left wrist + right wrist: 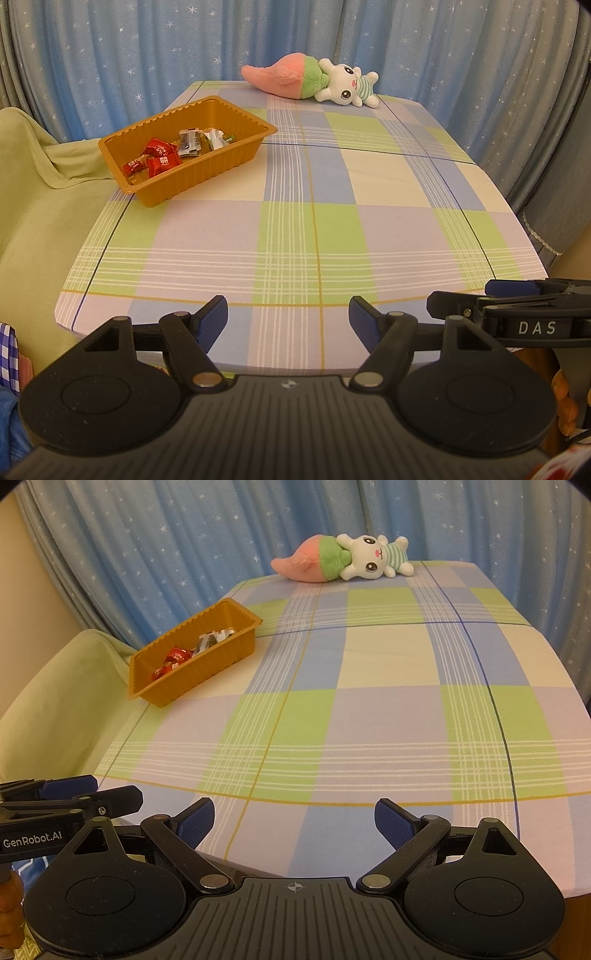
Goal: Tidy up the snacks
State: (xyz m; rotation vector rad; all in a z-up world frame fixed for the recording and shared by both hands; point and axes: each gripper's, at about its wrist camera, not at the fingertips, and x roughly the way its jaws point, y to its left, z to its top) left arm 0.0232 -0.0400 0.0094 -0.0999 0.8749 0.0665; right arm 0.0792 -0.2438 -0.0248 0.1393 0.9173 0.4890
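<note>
An orange plastic tray (pixel 207 177) sits at the far left of the checked table; it also shows in the right wrist view (pixel 218 661). It holds red-wrapped snacks (pixel 155 160) and silver and dark wrapped snacks (pixel 195 142); the same red snacks (pixel 173 661) show in the right wrist view. My left gripper (pixel 288 319) is open and empty over the table's near edge. My right gripper (pixel 294 821) is open and empty over the near edge, just right of the left one. Both are far from the tray.
A plush rabbit with a pink carrot (pixel 314 81) lies at the table's far edge, also in the right wrist view (pixel 343 557). A green-covered seat (pixel 40 192) stands left of the table. Blue starred curtains (pixel 147 55) hang behind.
</note>
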